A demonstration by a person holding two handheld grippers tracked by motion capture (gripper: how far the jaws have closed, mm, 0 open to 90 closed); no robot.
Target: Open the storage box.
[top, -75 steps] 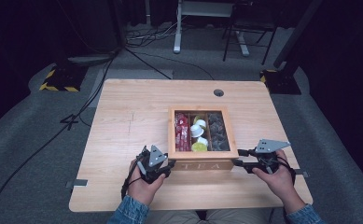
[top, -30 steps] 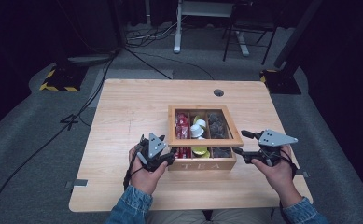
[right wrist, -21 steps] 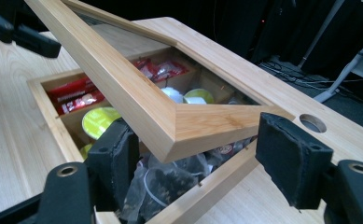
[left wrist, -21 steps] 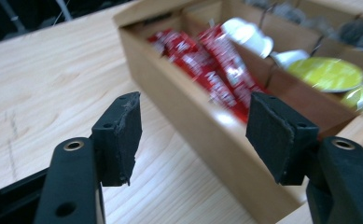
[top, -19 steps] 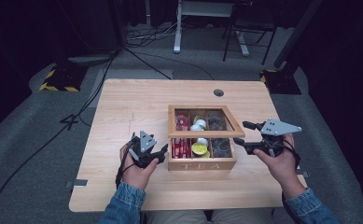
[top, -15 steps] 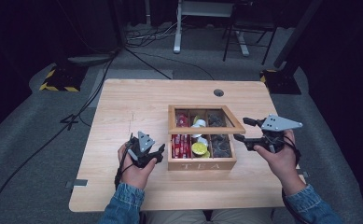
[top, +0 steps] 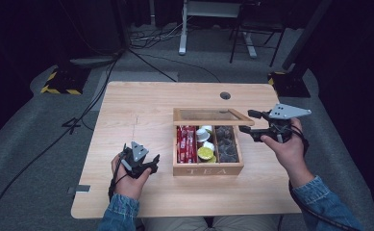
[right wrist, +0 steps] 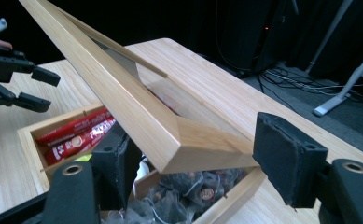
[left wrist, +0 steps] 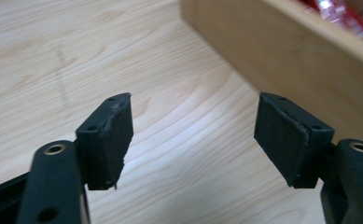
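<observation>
Your right gripper point(top: 246, 122) lifts the tea box point(top: 207, 168) lid point(top: 212, 116), which sits between its wide jaws. Your left gripper point(top: 155, 162) has just been opening, holding nothing, above the counter point(top: 141, 103).

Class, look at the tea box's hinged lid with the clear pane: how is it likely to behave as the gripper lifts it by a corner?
The lid looks stiff: its wooden frame stays straight while raised at one corner. It probably swings on hinges rather than coming free, since its far edge stays at the tea box. The clear pane may be fragile, and the right gripper seems loosely placed, so it could drop shut.
</observation>
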